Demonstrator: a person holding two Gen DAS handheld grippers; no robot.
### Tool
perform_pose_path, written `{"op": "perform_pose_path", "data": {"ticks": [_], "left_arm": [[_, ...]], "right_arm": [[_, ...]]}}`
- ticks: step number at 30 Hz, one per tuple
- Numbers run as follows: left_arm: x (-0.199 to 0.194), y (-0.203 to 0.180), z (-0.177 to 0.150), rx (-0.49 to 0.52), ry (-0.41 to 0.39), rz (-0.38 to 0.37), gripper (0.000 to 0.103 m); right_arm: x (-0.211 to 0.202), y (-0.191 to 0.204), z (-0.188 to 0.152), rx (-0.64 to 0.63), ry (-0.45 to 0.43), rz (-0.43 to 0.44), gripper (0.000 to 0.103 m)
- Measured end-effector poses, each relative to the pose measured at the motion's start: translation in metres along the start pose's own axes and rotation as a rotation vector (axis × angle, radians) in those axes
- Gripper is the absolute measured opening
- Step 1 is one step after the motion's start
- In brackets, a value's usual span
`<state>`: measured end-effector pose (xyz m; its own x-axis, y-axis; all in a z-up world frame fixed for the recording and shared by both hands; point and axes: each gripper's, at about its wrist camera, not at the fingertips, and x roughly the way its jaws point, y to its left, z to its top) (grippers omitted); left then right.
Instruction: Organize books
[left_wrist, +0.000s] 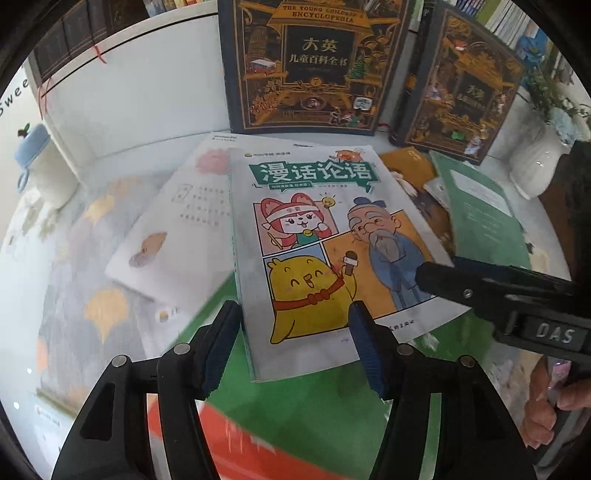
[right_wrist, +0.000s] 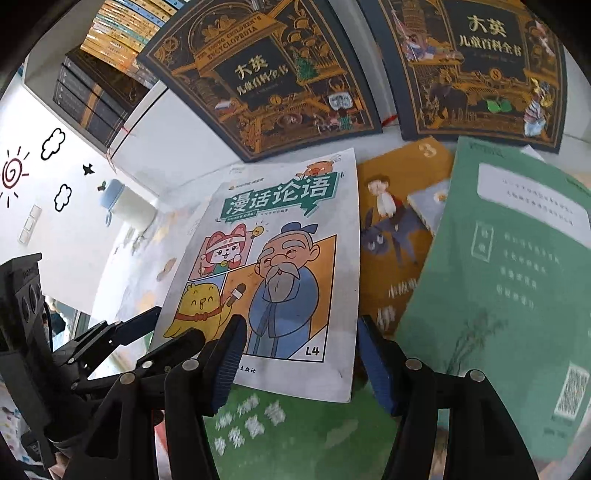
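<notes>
Both grippers, left (left_wrist: 295, 345) and right (right_wrist: 299, 356), hung unclenched over your grey cartoon-cover paperback (left_wrist: 314, 236); next, clamp its near edge.

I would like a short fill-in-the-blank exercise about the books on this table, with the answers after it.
1. The comic book on top of the pile shows a yellow ____ holding a microphone.
2. Both dark encyclopedia volumes stand ____ behind the pile.
3. The mustard book carries the number ____ in its corner.
4. The book right of the comic book has a ____ cover.

Answers: chick; upright; 3; green
</notes>
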<state>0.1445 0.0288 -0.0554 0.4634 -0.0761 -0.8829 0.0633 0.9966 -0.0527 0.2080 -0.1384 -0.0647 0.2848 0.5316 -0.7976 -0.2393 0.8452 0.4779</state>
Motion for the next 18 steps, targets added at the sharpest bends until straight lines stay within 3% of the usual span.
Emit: {"op": "perform_pose_path", "data": {"ticks": [9,18], "left_arm": [[-0.038,-0.014,-0.06,0.044,-0.012,0.004,0.058],[-0.06,-0.023,-0.095,0.056,-0.023,-0.035,0.058]], "right_arm": [[-0.029,0.01,-0.053,-0.012,0.015,0.014,0.06],[-0.052,0.01,-0.094,-0.003,0.017,0.035,0.06]]}}
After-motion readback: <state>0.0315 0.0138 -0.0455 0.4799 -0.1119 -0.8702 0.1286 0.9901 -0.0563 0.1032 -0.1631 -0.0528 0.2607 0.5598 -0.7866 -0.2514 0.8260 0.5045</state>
